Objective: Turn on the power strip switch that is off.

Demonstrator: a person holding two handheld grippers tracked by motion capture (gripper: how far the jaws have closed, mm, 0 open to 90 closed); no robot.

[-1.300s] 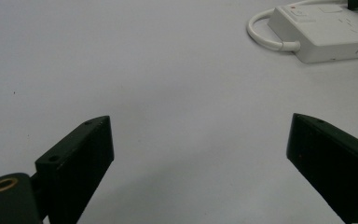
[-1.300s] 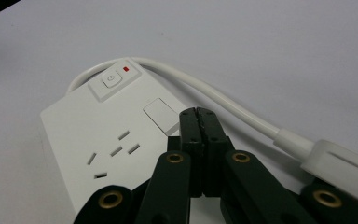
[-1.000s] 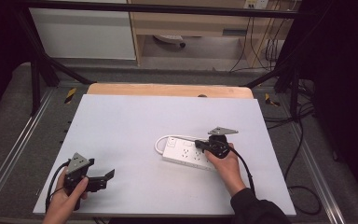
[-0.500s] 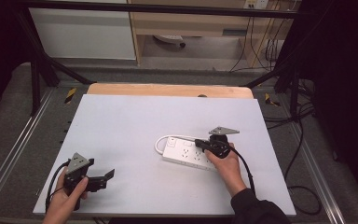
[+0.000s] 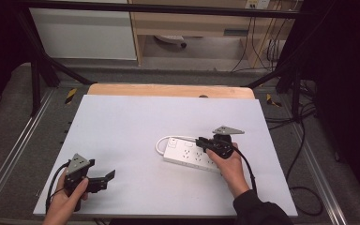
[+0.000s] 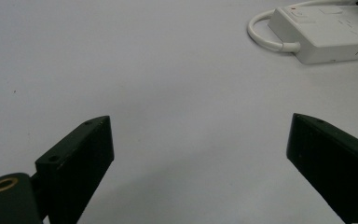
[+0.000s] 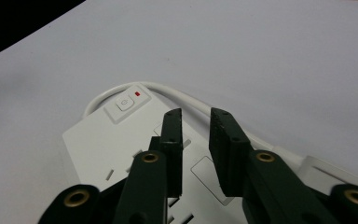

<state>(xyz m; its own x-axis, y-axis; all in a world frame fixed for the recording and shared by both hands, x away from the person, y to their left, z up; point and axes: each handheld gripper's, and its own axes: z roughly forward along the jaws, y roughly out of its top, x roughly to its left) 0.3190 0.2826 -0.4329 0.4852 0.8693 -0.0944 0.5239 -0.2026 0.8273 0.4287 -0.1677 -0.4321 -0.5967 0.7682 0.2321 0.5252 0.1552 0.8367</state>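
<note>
The right gripper's (image 7: 195, 114) jaws have just been parted slightly, empty, over the power strip (image 5: 190, 153); its switch (image 7: 125, 102) could be missed. The left gripper (image 6: 198, 149) is held open.

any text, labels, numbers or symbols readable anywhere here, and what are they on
No readable words, brand names or numbers.
Power symbol, a circle with a short stroke: on the square switch button of the white power strip.
Small red mark beside that button: an indicator, no text.
Yellow-and-black striped tags on the floor frame: hazard pattern, no lettering.
Wall plate at the top edge: too small to read.
</note>
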